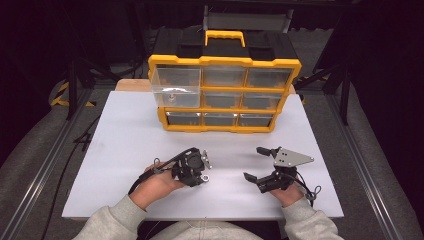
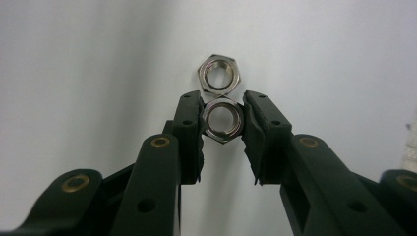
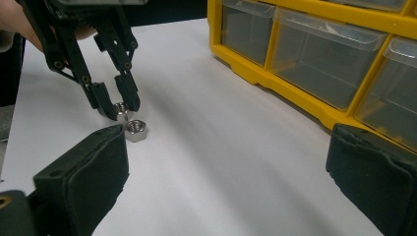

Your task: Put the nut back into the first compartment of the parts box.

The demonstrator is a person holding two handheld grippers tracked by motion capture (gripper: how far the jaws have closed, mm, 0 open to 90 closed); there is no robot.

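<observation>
Two silver hexagonal steel nuts lie flat on a white tabletop (image 1: 125,150), their threaded bores facing up. The nearer nut (image 2: 223,120) sits between the two black jaws of the left gripper (image 2: 223,123), which press against its opposite flats; both rubber pads touch the metal, so the tool is pinching this nut. The farther nut (image 2: 220,74) lies just beyond the jaw tips, one corner touching or almost touching the gripped nut. Each nut is bright, polished, six-sided, with a chamfered rim and visible inner thread.

In the right gripper view the same pair appears on the white surface: the gripped nut (image 3: 120,109) between the left gripper's descending fingers (image 3: 129,93), the free nut (image 3: 136,131) beside it.

In the high view the left gripper (image 1: 204,170) is tilted down to the table in front of the person's left hand (image 1: 155,187). The right gripper (image 1: 255,165), held in the right hand (image 1: 290,195), rests to the side with its jaws spread wide and nothing between them. Behind both stands a yellow-framed organiser box (image 1: 225,95) with clear plastic drawers; its upper left drawer (image 1: 176,86) is pulled out.
</observation>
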